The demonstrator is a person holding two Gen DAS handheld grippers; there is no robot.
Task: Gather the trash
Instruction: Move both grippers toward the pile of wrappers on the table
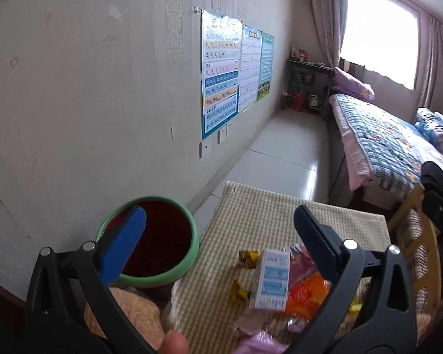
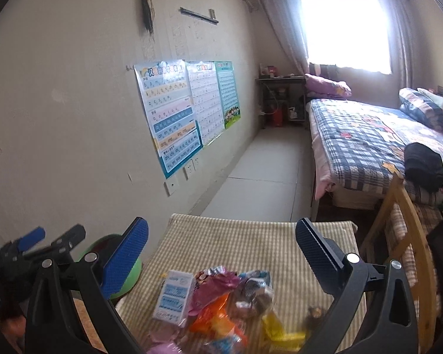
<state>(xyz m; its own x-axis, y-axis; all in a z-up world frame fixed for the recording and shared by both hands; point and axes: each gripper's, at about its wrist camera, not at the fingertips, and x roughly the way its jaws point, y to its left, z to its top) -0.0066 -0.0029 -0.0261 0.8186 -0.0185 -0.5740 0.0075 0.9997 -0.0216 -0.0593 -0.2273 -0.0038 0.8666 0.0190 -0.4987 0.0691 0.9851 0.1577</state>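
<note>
A heap of wrappers (image 2: 221, 303) and one white-and-blue carton (image 2: 174, 298) lies on the checked tabletop (image 2: 251, 242), beside one green-rimmed bin (image 1: 159, 239). Both the left claw (image 1: 218, 236) and right claw (image 2: 221, 244) hover wide open, holding nothing.

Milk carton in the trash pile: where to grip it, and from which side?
Grip the carton across its two narrow side faces, near the middle, coming from above. It is a flat-sided box standing roughly upright at the pile's left edge. Its left face looks clear, while wrappers press against the right. The right gripper is open and probably wide enough.
</note>
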